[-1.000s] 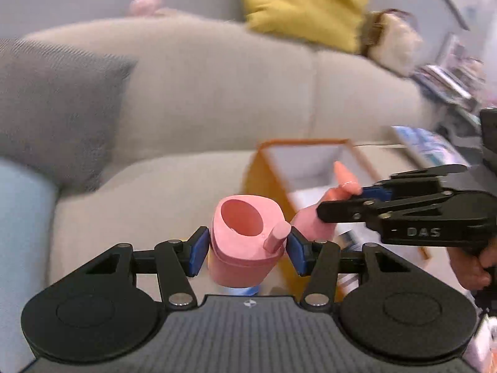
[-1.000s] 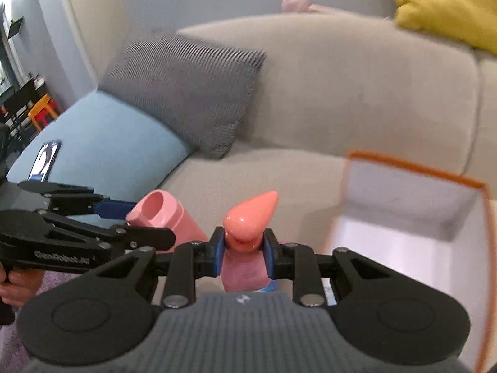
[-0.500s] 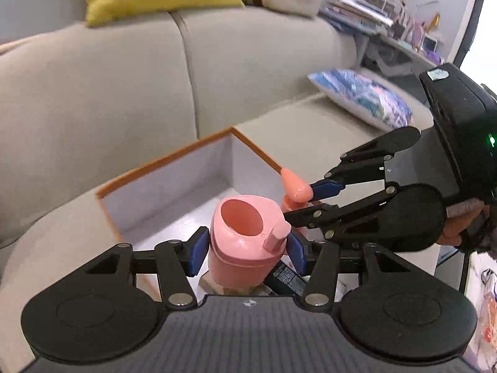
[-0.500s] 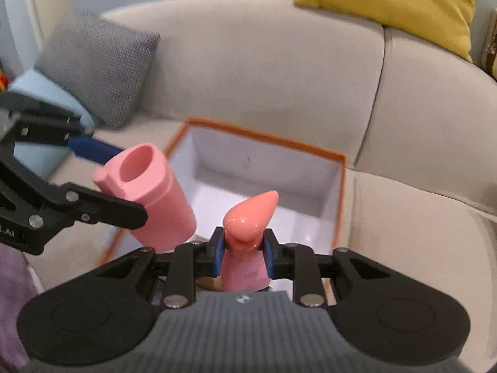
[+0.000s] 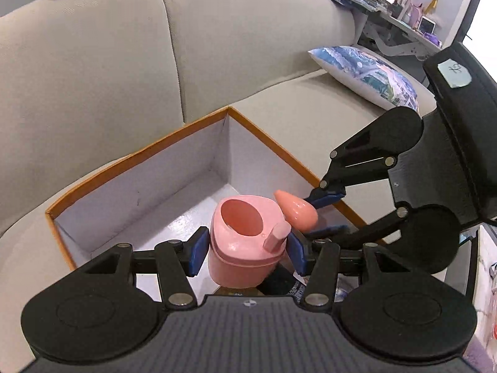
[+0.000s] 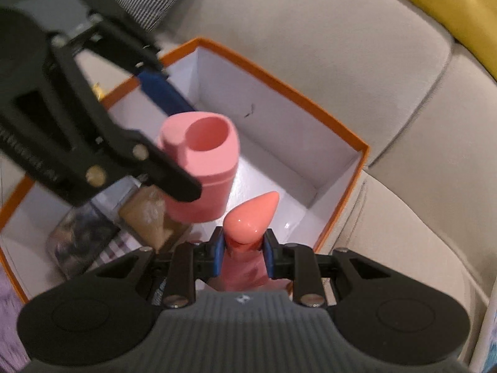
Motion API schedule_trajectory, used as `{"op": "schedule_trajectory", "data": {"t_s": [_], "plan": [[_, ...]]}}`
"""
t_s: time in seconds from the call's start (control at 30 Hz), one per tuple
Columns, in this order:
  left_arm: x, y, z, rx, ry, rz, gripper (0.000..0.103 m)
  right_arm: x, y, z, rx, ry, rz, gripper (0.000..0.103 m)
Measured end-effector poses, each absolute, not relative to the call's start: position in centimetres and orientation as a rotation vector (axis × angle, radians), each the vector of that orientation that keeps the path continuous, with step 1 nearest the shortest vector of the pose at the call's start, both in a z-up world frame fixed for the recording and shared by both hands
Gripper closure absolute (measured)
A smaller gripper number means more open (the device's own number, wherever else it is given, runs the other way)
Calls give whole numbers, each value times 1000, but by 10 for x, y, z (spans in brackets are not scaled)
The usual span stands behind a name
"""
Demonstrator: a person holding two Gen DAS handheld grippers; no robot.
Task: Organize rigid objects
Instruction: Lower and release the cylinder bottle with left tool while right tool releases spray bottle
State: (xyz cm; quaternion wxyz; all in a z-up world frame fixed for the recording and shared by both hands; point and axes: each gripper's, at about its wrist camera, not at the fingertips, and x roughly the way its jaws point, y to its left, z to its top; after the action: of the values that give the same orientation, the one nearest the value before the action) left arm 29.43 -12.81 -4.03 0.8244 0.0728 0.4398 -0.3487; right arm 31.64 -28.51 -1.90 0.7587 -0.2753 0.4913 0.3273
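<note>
Right wrist view: fingers (image 6: 266, 256) pinch the cone toy (image 6: 250, 222), tip pointing forward over the box (image 6: 341, 168).

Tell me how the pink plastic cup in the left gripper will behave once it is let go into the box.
The pink plastic cup looks rigid: the left gripper clamps it without visible denting. Hollow, so probably light. Its rounded, tallish body may tip or roll on the cluttered floor of the orange-rimmed white box, where other items already lie.

Living room: sofa (image 5: 93, 77), cushions (image 5: 363, 71)
</note>
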Motion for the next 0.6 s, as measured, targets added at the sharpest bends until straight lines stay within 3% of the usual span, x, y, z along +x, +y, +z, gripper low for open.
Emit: {"op": "schedule_trajectory", "data": {"t_s": [0.6], "plan": [[308, -147, -65, 232, 894, -875, 42, 325, -273, -40, -824, 1168, 840, 76]]}}
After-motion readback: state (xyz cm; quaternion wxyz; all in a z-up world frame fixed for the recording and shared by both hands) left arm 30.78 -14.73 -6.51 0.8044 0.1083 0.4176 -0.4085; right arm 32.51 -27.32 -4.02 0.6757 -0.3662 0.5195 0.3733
